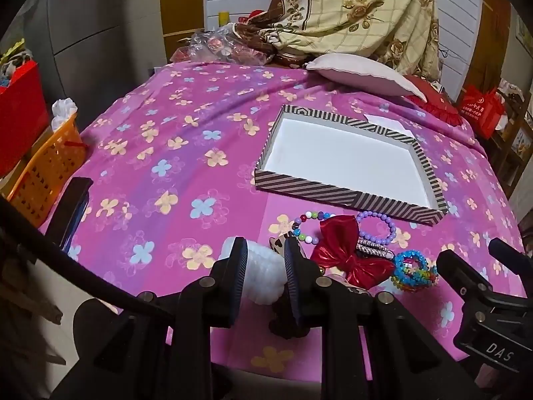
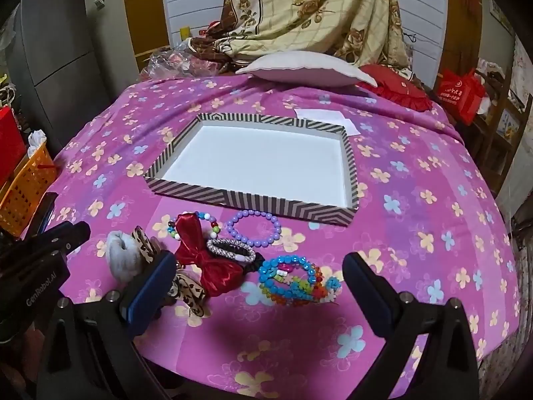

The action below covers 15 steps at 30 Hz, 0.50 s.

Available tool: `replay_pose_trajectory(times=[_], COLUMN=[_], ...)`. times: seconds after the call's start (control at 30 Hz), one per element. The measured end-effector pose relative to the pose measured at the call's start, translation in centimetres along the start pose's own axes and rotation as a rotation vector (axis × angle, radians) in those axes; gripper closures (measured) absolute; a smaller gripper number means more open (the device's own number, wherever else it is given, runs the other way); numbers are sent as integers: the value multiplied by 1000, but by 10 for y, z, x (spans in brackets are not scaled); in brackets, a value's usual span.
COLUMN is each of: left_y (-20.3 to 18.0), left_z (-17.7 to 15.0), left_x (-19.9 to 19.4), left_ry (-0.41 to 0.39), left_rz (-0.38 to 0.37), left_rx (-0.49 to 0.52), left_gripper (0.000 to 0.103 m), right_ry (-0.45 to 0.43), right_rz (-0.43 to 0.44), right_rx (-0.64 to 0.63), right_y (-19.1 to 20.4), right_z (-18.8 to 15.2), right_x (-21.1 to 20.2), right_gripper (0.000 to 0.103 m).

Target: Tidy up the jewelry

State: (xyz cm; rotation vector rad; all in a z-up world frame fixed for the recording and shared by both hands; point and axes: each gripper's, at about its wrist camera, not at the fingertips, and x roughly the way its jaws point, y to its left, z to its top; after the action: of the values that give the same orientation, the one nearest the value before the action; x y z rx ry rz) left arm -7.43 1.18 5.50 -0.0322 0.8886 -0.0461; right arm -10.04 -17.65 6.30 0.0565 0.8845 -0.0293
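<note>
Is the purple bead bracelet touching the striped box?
Apart. The right wrist view shows pink cloth between the purple bead bracelet and the near wall of the striped box.

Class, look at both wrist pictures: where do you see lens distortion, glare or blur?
Left wrist view: fisheye bows the pink floral cloth into a dome, corners black. Right wrist view: the striped tray looks skewed, its white floor washed out; the red bow shows glossy highlights.
</note>
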Motion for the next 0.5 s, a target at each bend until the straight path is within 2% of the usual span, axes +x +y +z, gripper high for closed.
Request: replay_pose_trajectory(times=[0.17, 0.2, 0.5], left_y=[0, 0, 6], left_z=[0, 1, 1], left_x=[-1, -2, -3], left_ry=[-3, -4, 0], left_rz=[2, 2, 6], left_rx=[0, -2, -7], left_gripper=[68, 68, 68], right_ry=[5, 5, 7], right_rz=[11, 11, 22], right_rx=[-2, -4, -7], right_y=[-6, 3, 5], right_z=[-1, -1, -2], right_x=[-2, 0, 0], right_gripper=[1, 1, 1])
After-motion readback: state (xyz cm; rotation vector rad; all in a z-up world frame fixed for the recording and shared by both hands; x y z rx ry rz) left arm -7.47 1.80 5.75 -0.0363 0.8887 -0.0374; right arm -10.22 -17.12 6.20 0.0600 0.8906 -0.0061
